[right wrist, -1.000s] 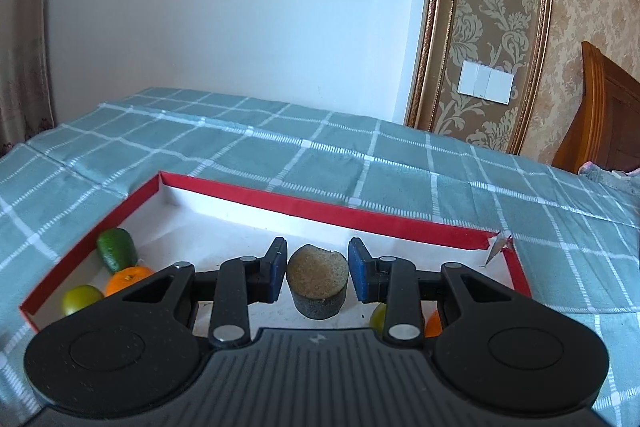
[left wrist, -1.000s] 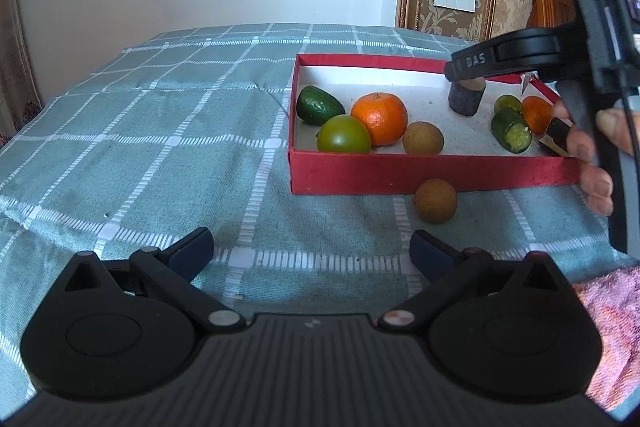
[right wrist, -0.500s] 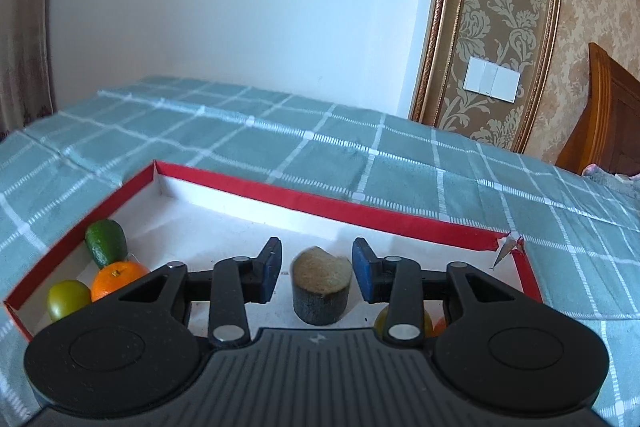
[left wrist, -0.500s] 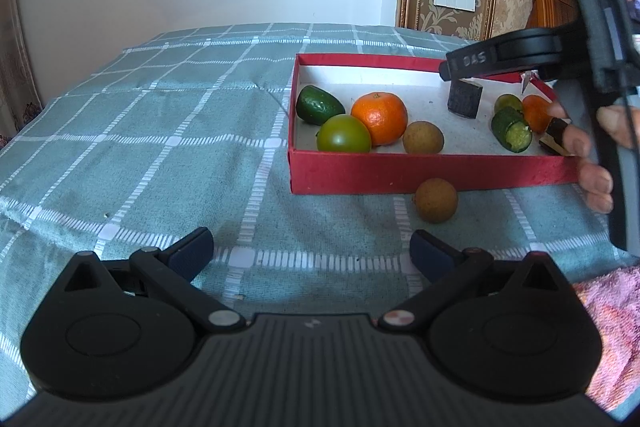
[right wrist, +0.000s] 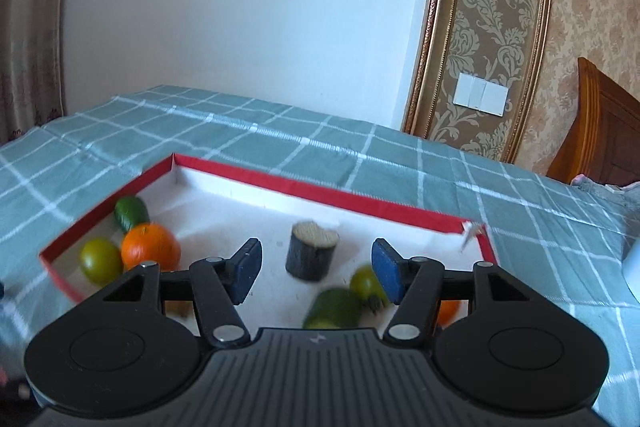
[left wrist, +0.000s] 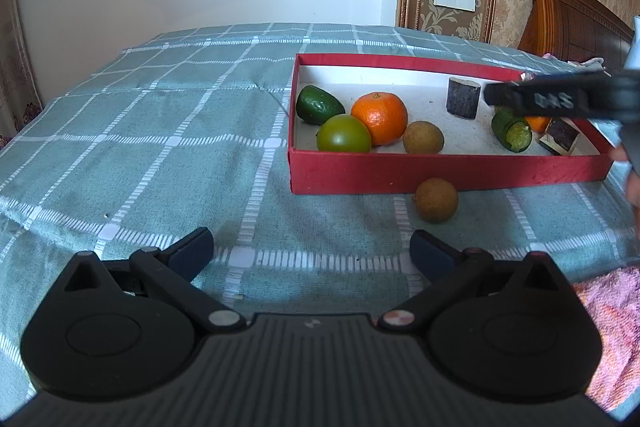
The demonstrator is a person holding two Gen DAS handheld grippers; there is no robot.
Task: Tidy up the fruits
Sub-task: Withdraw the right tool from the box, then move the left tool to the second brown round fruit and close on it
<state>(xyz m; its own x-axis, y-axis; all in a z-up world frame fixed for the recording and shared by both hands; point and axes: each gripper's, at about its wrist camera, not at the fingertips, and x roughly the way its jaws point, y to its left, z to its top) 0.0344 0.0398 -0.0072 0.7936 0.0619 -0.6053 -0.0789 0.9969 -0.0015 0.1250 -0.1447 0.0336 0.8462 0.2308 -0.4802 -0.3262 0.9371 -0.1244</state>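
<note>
A red box (left wrist: 440,171) with a white floor holds an avocado (left wrist: 318,104), an orange (left wrist: 380,117), a green round fruit (left wrist: 345,134), a brown round fruit (left wrist: 423,137), a cut cucumber piece (left wrist: 512,130) and a dark cylindrical chunk (left wrist: 463,97). Another brown round fruit (left wrist: 436,200) lies on the cloth just outside the box's front wall. My right gripper (right wrist: 316,267) hangs over the box with its jaws opening; the dark chunk (right wrist: 312,255) stands free just beyond its tips. My left gripper (left wrist: 312,251) is open over the cloth, holding nothing.
A green checked cloth (left wrist: 160,147) covers the surface. A pink towel (left wrist: 608,327) lies at the near right. A small dark cube (left wrist: 560,137) and an orange fruit (left wrist: 538,123) sit at the box's right end. A wooden headboard (left wrist: 568,15) stands at the back right.
The right gripper let go of the dark chunk, which now stands on the box floor, and drew back toward the right while its jaws spread. The left gripper stayed put.
</note>
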